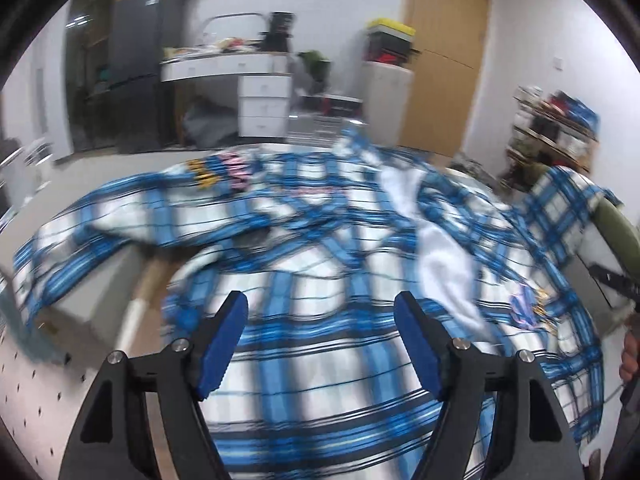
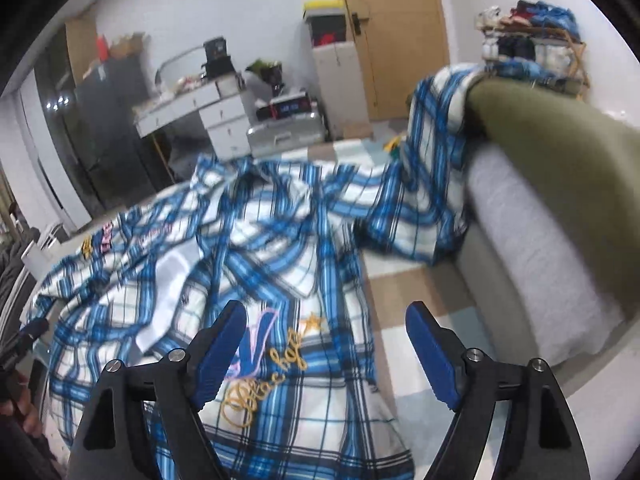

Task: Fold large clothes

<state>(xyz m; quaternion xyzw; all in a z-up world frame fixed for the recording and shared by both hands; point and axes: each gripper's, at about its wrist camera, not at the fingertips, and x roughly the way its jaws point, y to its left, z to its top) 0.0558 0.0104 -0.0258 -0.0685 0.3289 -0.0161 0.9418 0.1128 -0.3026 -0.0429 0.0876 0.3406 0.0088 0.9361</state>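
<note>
The blue-and-white plaid shirt (image 1: 320, 240) lies spread and rumpled over the bench (image 1: 24, 384), its white lining (image 1: 444, 264) turned out along the open front, which suggests it is laid out for folding but not yet smoothed. One sleeve (image 2: 436, 168) trails off to the right and climbs onto the grey sofa (image 2: 532, 264), too far out to lie flat with the body; it likely has to be drawn back in before a clean fold. The embroidered lettering (image 2: 264, 380) on the chest faces up, just under the right tongs.

The left tongs (image 1: 320, 340) hang above the lower body of the shirt with their blue pads (image 1: 224, 344) apart and nothing between them. The right tongs (image 2: 326, 356) are likewise spread wide and empty, poised over the shirt's right edge where cloth gives way to the pale checked floor (image 2: 404, 320). Both views are motion-blurred.

An olive-green cloth (image 2: 560, 168) drapes the sofa's back beside the sleeve, close enough to get snagged if that sleeve is pulled.
</note>
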